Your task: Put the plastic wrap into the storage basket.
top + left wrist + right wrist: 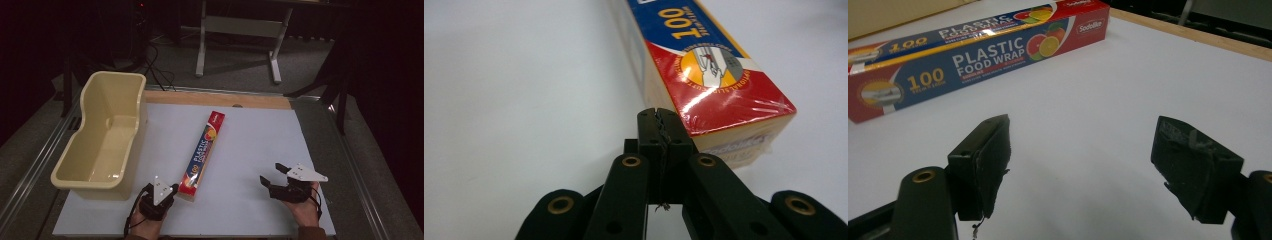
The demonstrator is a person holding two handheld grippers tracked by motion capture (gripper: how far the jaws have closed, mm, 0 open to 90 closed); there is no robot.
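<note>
While L tongs (659, 117) sit closed w/ nothing gripped by wrap box (704, 60), R tongs (1080, 165) gape empty.

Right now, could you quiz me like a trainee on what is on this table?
1. True or false: the left gripper is shut with nothing between its jaws.
2. What lies nearest the left gripper's tips: A) the cream tub, B) the plastic wrap box, C) the right gripper?
3. Fill in: the right gripper's jaws stand ____ over bare table.

Key: 1 true; 2 B, its near end sits just beside the tips; 3 open.
</note>
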